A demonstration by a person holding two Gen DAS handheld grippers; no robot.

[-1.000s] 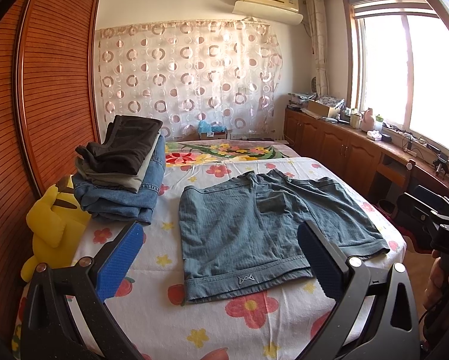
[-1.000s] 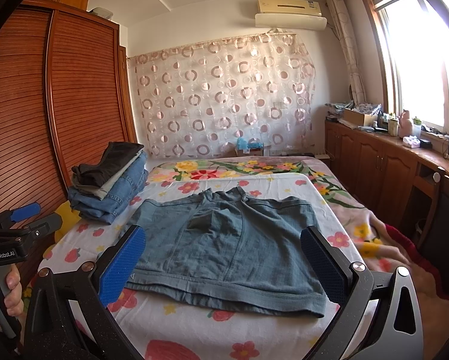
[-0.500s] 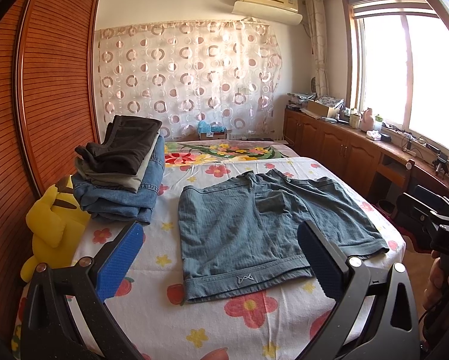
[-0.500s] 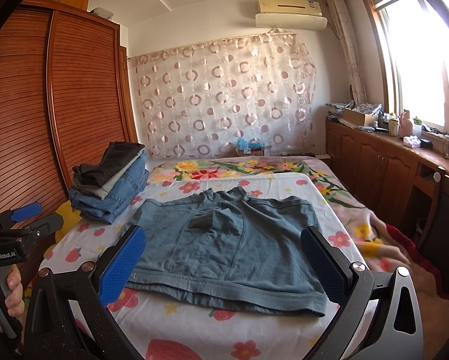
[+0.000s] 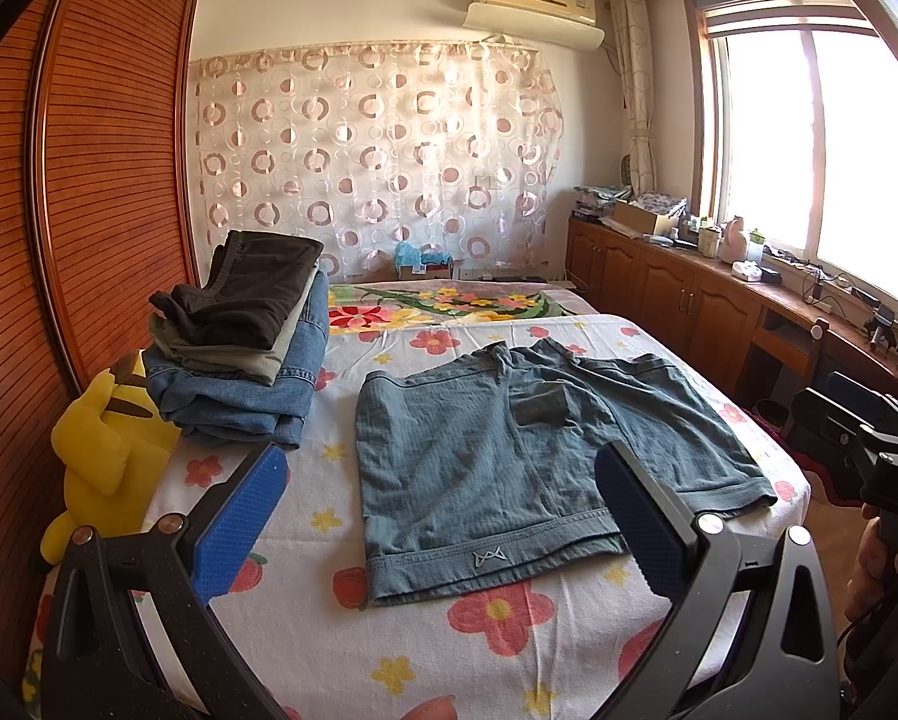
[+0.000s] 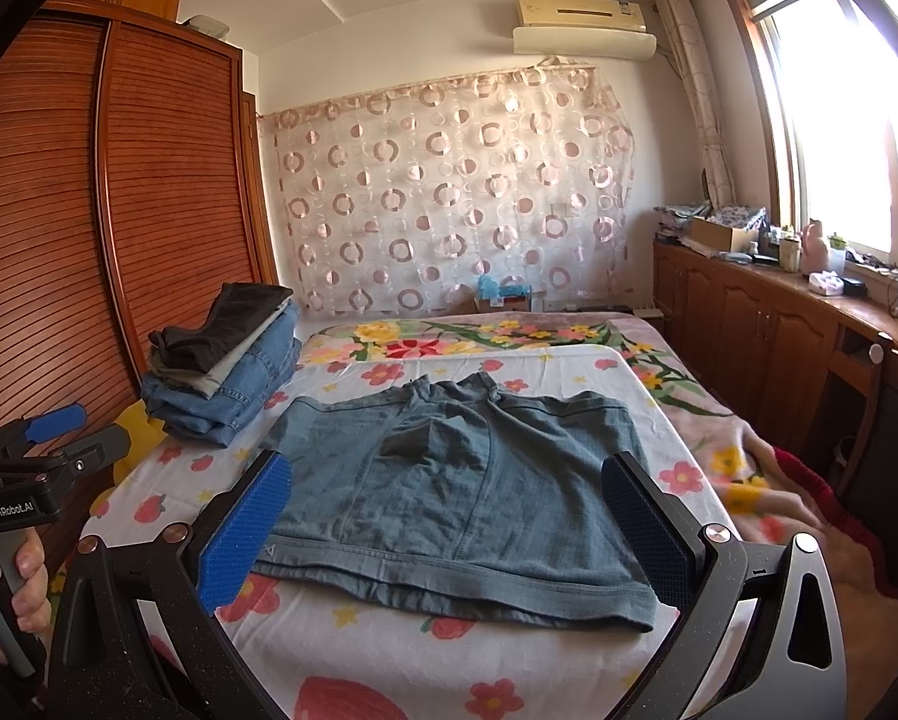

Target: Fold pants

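The left gripper (image 5: 440, 516) is spread wide and holds nothing; the shorts (image 5: 526, 462) lie flat on the bed (image 5: 508, 648) straight ahead of it, between its blue pads (image 5: 239, 516), waistband nearest. The right pad covers part of the waistband's right end. Ahead and to its left sits a pile (image 5: 245, 348) of folded clothes, with a yellow toy (image 5: 107, 444) half hidden beside it. The right gripper (image 6: 449, 534) is also wide and empty, the shorts (image 6: 449, 492) ahead between its pads and not touched. Its right pad hides the near right corner of the fabric. To its far left, the left gripper's handle shows in a hand (image 6: 5, 594), cut off by the frame edge.
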